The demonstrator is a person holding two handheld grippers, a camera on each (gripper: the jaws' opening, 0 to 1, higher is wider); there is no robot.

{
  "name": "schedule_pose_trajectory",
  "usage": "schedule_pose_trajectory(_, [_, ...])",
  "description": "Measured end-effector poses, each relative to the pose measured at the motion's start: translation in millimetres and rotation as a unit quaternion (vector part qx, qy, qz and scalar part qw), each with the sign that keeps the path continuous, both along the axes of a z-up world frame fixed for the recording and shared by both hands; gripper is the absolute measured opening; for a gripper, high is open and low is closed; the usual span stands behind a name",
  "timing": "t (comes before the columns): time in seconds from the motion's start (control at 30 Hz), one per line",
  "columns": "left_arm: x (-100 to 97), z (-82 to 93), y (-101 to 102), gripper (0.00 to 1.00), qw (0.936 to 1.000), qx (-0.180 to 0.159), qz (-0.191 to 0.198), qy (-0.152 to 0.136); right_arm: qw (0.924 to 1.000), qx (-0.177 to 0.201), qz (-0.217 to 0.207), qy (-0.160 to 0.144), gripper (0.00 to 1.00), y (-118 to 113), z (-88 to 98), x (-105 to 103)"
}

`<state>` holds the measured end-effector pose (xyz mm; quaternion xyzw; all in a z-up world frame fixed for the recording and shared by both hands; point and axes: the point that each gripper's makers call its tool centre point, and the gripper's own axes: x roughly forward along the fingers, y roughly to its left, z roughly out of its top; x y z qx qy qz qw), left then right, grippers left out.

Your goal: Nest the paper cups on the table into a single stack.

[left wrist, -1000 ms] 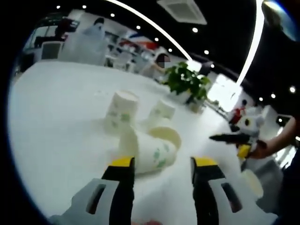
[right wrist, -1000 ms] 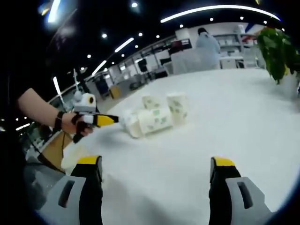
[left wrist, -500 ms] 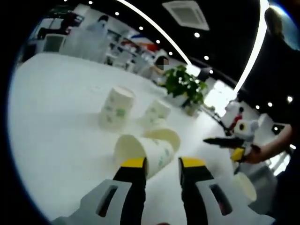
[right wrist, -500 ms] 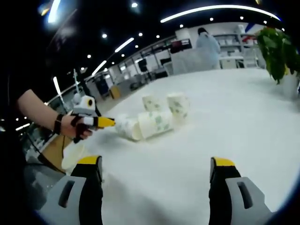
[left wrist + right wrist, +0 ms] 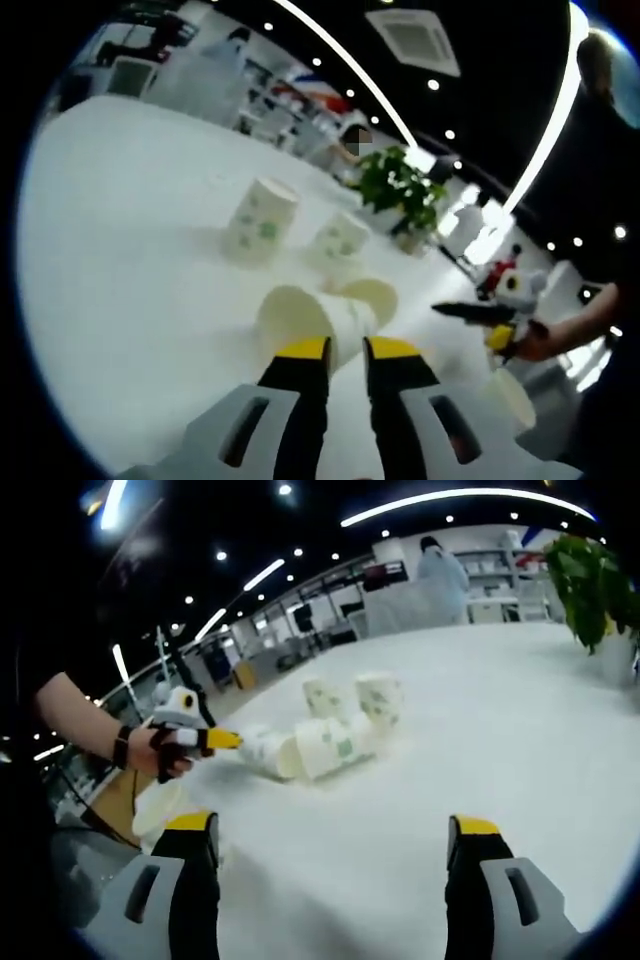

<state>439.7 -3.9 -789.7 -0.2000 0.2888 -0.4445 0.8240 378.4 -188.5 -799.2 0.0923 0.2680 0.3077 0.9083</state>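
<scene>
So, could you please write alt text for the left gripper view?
The left gripper, jaws nearly closed, grips a paper cup lying on its side on a white table. Two more cups stand upside down beyond it, and the right gripper reaches in from the right.

A large open-plan office or showroom hall. A dark ceiling carries long light strips, spot lamps and a vent panel, while shelving and desks stand beyond the wide white tabletop. A potted plant sits at its far side, and a person stands by the shelves.
</scene>
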Motion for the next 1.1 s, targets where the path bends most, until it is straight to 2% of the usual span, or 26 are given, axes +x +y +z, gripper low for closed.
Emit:
schedule_pose_trajectory(0.7, [-10.3, 3.0, 4, 0.01, 0.9998, -0.011, 0.011, 0.012, 1.0, 0.001, 0.0, -0.002, 0.93, 1, 2.2, -10])
schedule_pose_trajectory(1.1, [-14.4, 14.7, 9, 0.0, 0.9996, -0.018, 0.019, 0.014, 0.9999, -0.005, -0.002, -0.01, 0.93, 0, 8.4, -10])
